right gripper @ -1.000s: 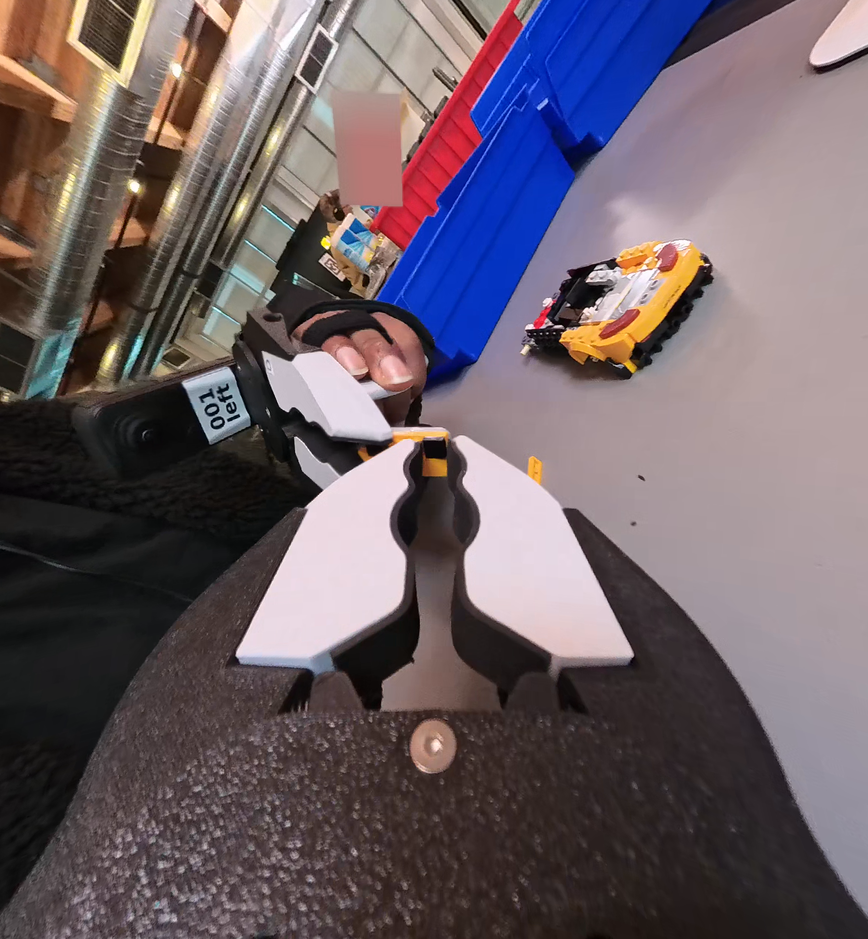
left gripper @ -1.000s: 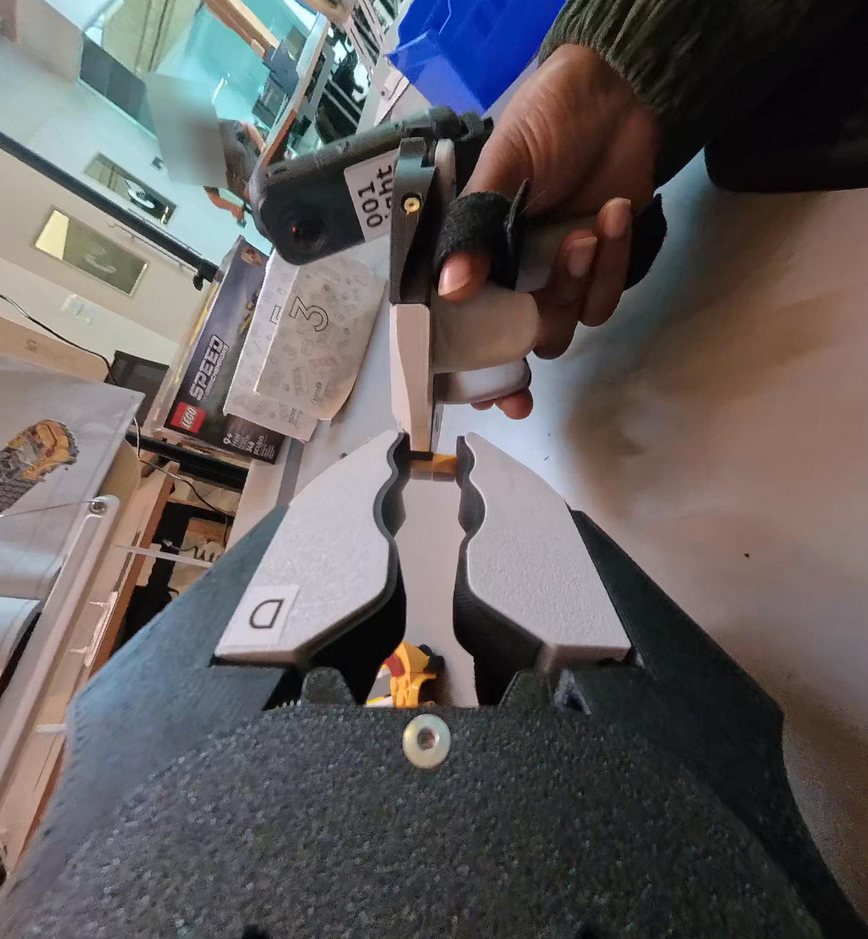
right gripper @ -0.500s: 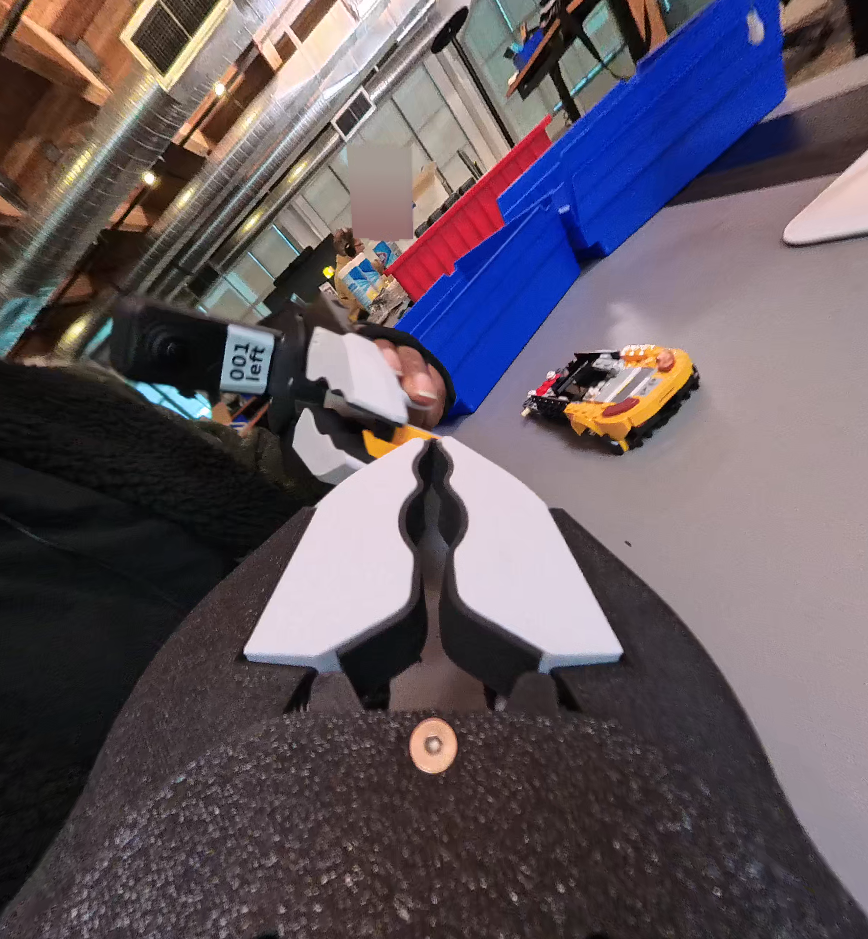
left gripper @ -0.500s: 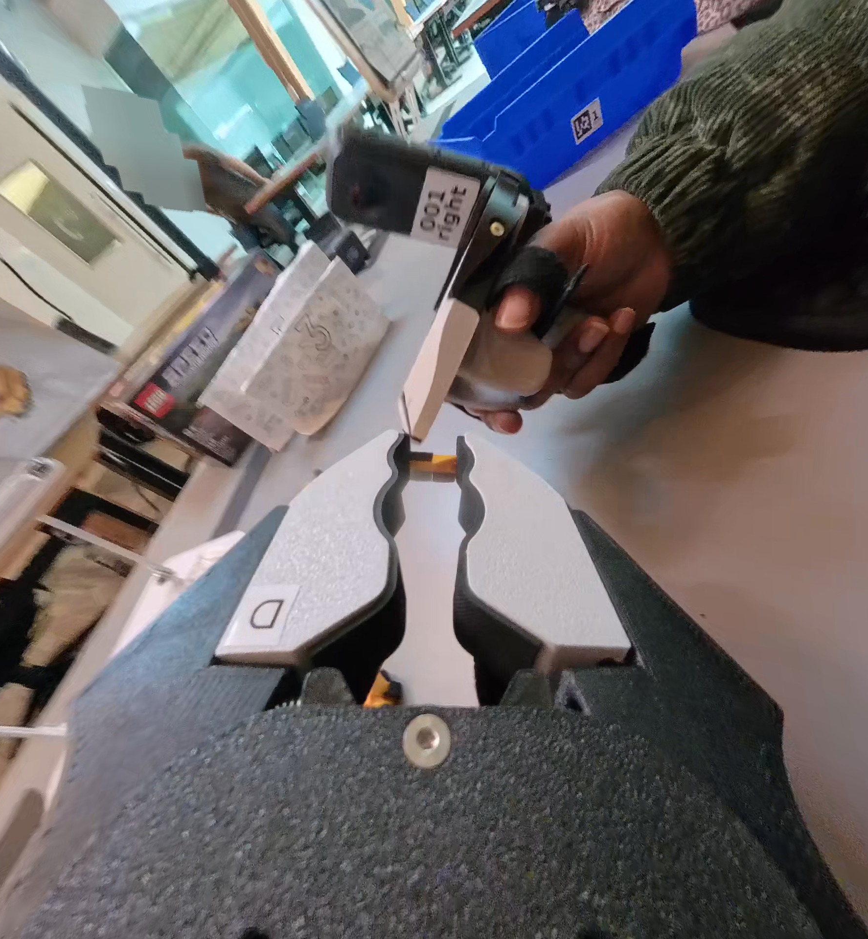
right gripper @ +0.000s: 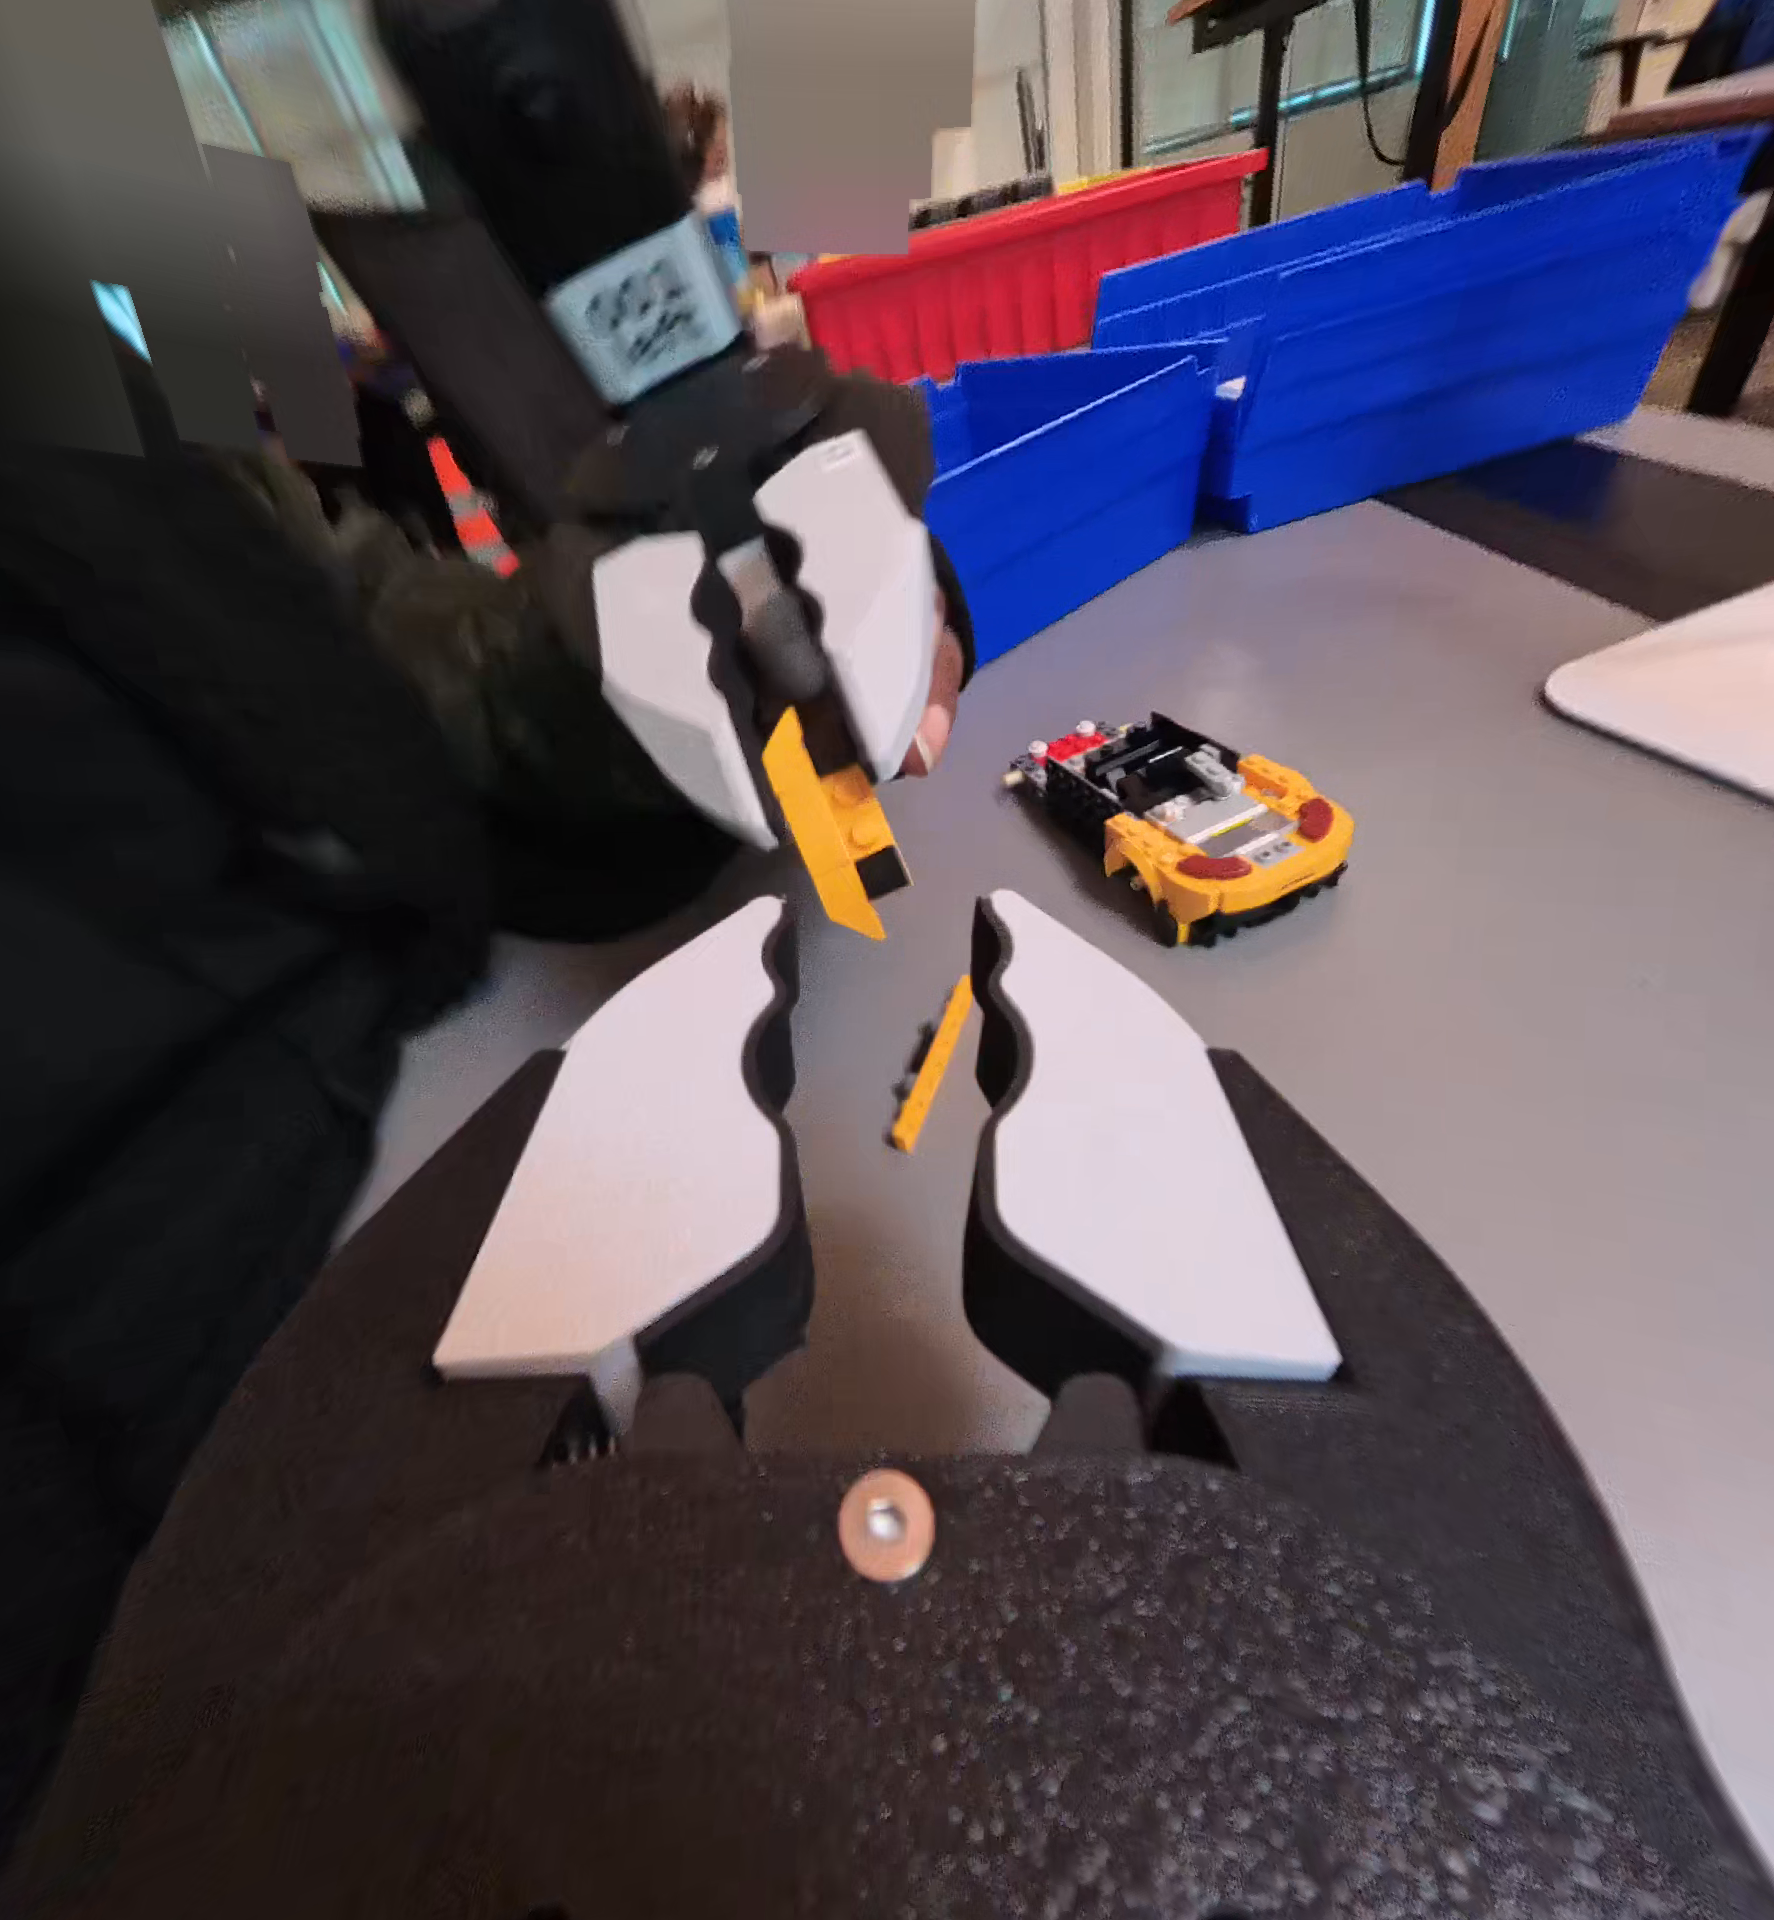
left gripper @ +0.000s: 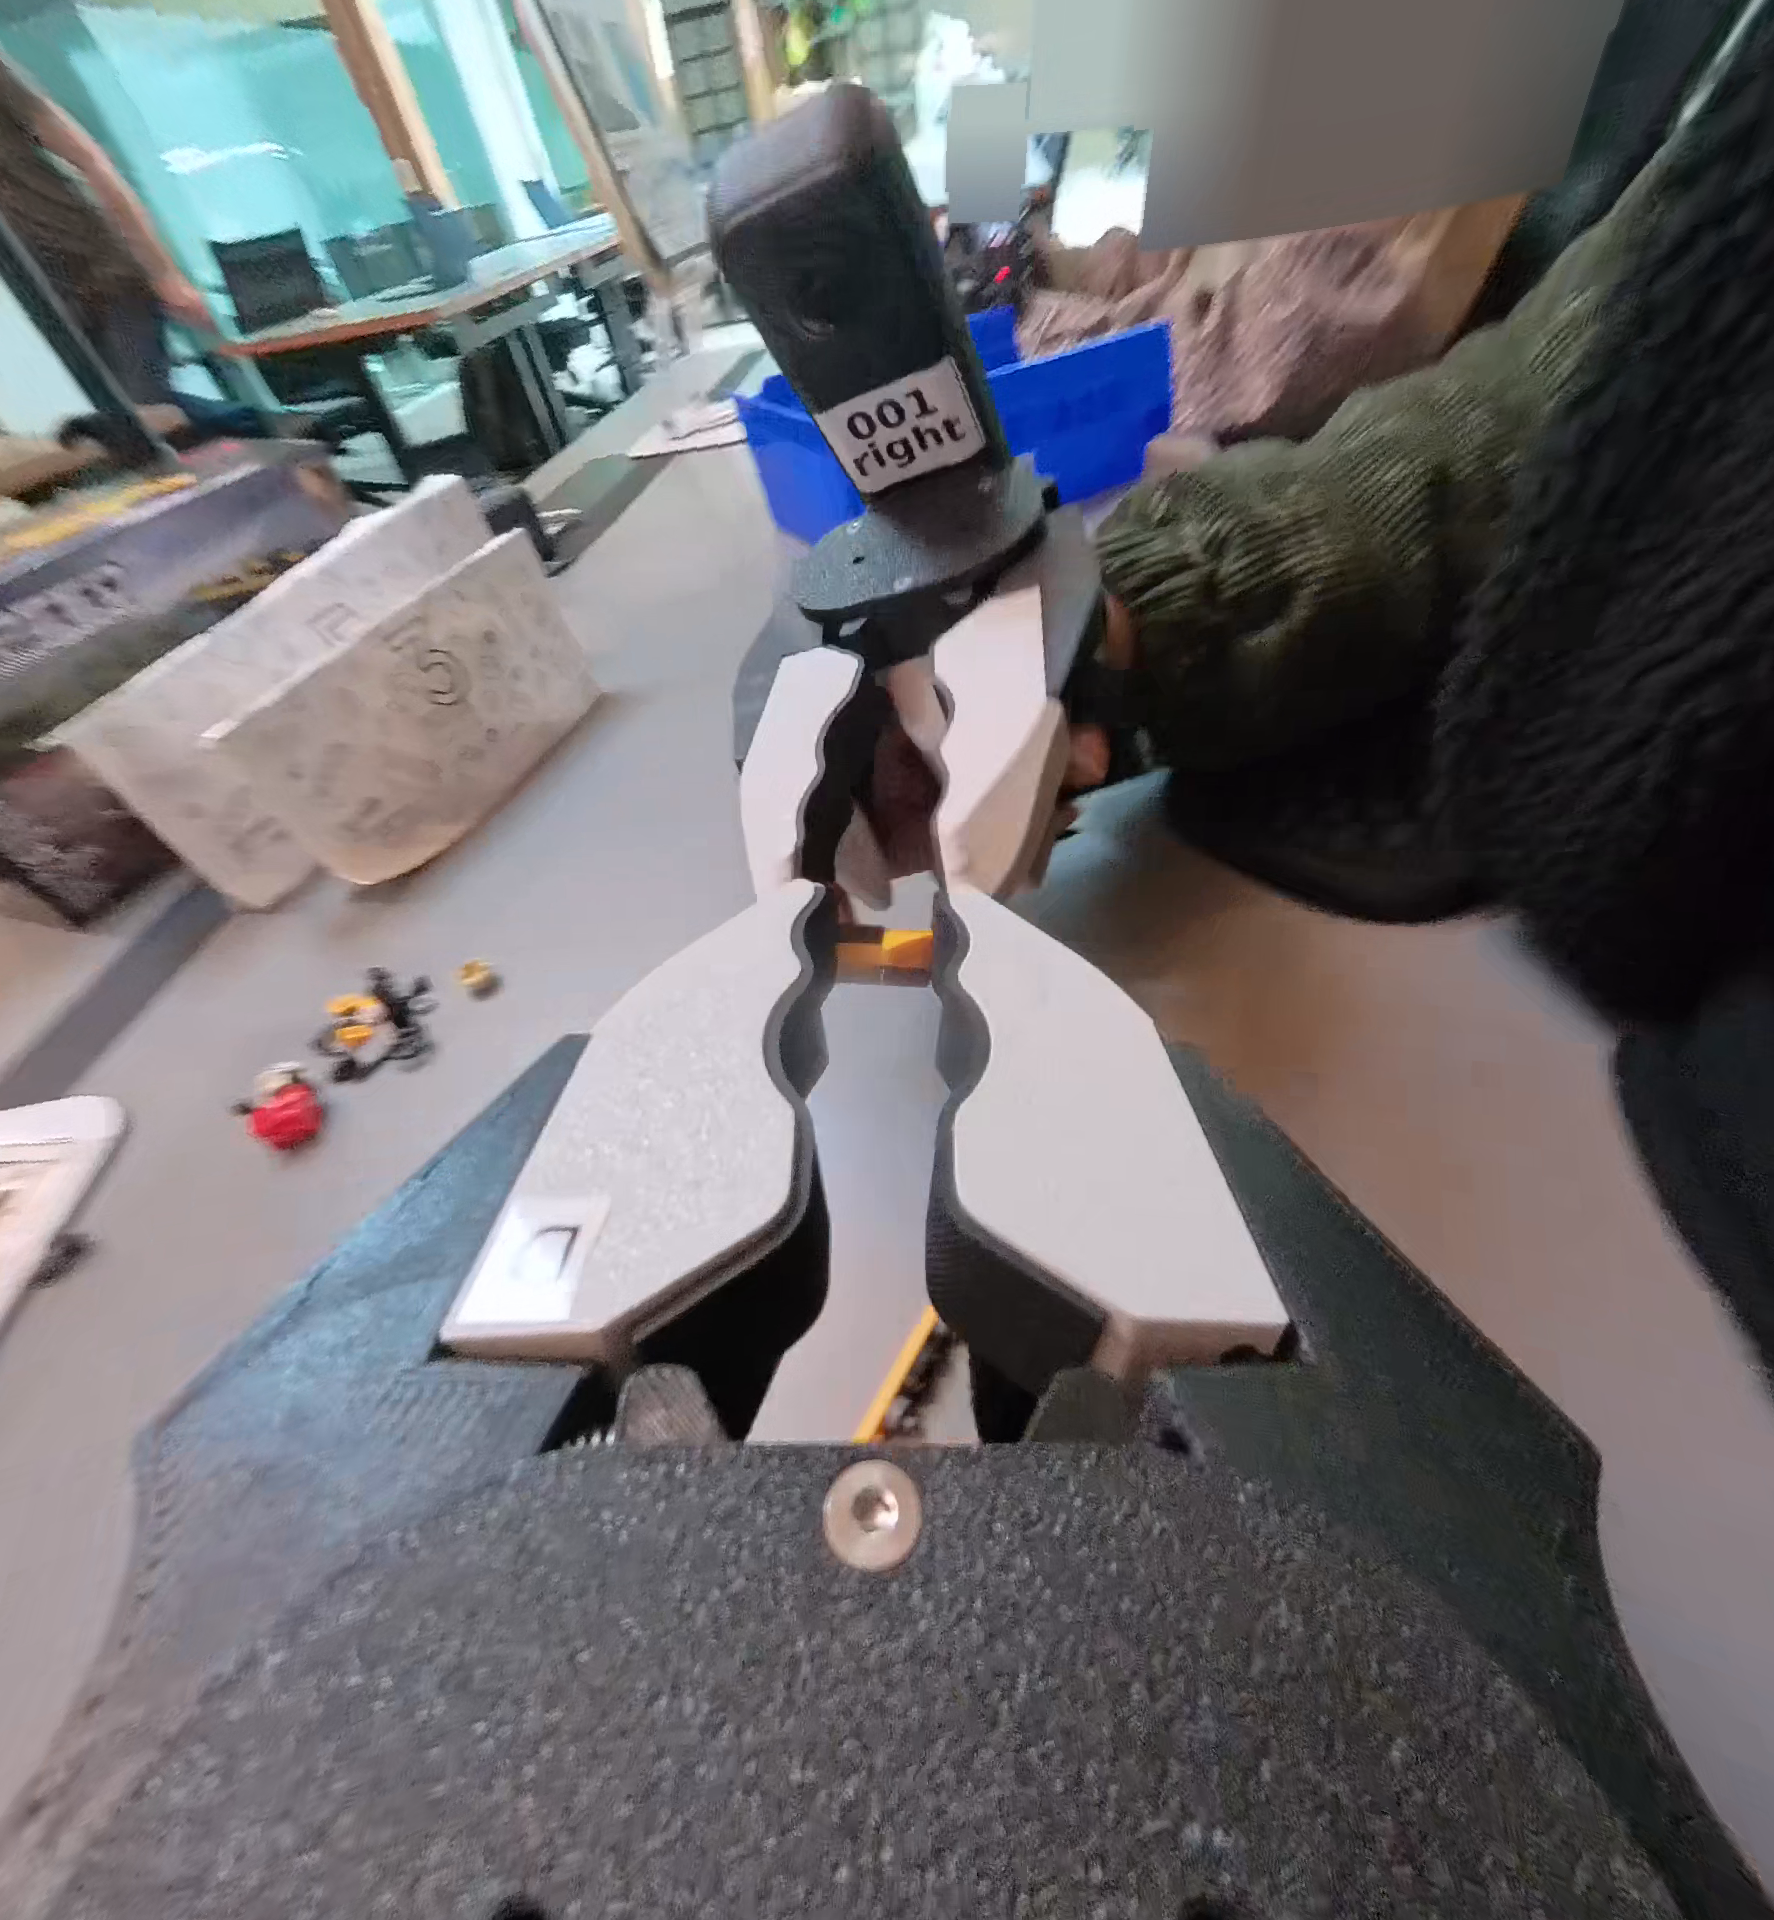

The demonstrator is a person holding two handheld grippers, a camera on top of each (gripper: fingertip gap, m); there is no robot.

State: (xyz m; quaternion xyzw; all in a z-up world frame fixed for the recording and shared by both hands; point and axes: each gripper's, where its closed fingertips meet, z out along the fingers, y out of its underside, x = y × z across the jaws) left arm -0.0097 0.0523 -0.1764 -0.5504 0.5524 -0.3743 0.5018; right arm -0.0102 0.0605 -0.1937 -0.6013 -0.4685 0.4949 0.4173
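Our left gripper [left gripper: 883,940] is clamped on a yellow brick piece [right gripper: 829,831], a small plate assembly with a black block at one end. In the left wrist view it bridges the two fingertips, with both pads pressed against it; in the right wrist view most of it hangs out below those tips, tilted.

Our right gripper [right gripper: 883,914] stands open with nothing between its fingers. The held piece hangs just ahead of its tips and nearer its left finger [right gripper: 654,1122], not touching either.

On the grey table [right gripper: 1485,1143], seen through the open right jaws and close beside the right finger [right gripper: 1122,1143], lies a thin yellow strip [right gripper: 933,1060]. Farther ahead and to the right sits a half-built yellow car [right gripper: 1189,821], well apart from both grippers.

We judge the brick piece light, rigid and smooth, so it could slip or twist under a shallow pinch, and its stacked parts may pop apart if squeezed across a joint. The flat faces look the best place to take hold. The strip lies flat and thin; its long edges seem the only purchase.
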